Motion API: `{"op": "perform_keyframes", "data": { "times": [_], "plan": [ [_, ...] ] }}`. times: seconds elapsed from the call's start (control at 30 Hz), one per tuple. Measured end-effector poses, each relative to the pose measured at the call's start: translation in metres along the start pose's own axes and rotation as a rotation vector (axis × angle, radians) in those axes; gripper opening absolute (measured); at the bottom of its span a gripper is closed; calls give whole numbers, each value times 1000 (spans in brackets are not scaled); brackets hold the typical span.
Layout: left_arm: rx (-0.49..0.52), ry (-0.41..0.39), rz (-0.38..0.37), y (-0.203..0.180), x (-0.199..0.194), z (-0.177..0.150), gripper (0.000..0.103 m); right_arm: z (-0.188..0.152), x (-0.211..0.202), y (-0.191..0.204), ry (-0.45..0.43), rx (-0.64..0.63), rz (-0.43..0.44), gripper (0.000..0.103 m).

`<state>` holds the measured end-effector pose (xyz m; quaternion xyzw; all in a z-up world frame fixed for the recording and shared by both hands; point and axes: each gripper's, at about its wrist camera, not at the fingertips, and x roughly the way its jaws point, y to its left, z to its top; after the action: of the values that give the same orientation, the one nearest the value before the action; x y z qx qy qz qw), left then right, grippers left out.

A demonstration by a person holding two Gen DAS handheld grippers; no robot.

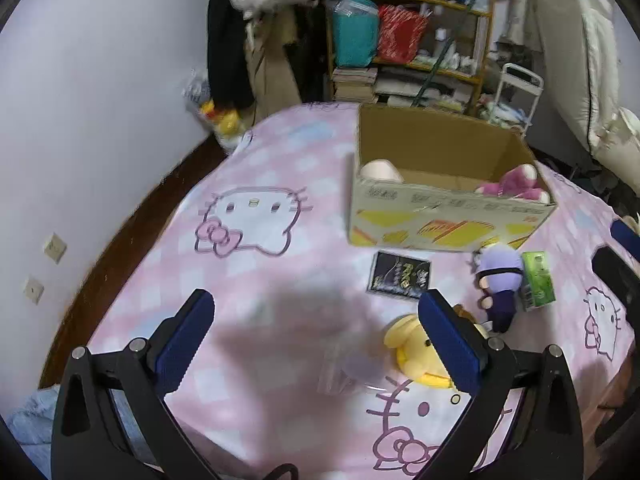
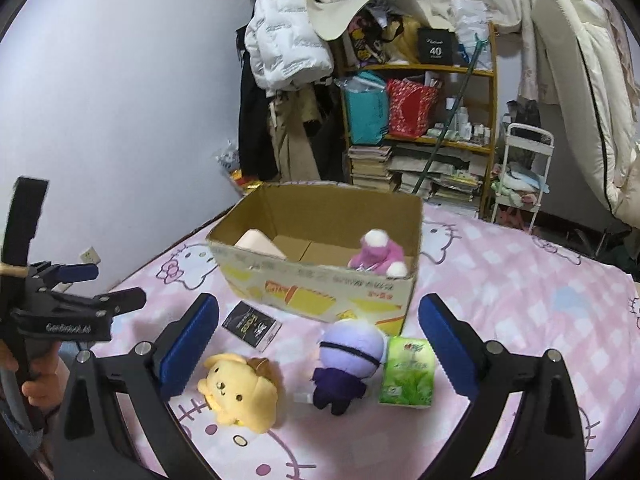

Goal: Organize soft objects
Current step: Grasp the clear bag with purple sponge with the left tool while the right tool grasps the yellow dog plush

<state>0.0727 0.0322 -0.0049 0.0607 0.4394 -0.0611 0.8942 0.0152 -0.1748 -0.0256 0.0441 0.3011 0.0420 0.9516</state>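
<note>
A cardboard box [image 2: 320, 292] stands open on the pink bed [image 2: 520, 280]; it also shows in the left wrist view [image 1: 440, 224]. Inside lie a pink plush [image 2: 378, 252] and a cream soft object [image 2: 260, 244]. In front of the box lie a yellow dog plush [image 2: 240, 392], a purple-headed doll [image 2: 348, 364], a green tissue pack [image 2: 408, 372] and a black packet [image 2: 252, 324]. My right gripper [image 2: 320, 348] is open above the doll. My left gripper [image 1: 316, 344] is open and empty, with the yellow plush [image 1: 412, 356] by its right finger.
A wall runs along the left of the bed. Behind the bed stand a cluttered wooden shelf [image 2: 420, 128], hanging coats [image 2: 280, 80] and a white cart [image 2: 520, 176]. A clear plastic bag [image 1: 352, 368] lies on the sheet.
</note>
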Motion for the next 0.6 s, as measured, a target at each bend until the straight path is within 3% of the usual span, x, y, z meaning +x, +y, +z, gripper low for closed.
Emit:
{"op": "perform_keyframes", "data": {
  "times": [0.37,0.6],
  "plan": [
    [-72,135,-46,15,38,0,101,-19,35,24,118,-68,45,103],
    [-66,221,-68,11,67,-2,101,-34,58,37,199,-96,85,103]
  ]
}}
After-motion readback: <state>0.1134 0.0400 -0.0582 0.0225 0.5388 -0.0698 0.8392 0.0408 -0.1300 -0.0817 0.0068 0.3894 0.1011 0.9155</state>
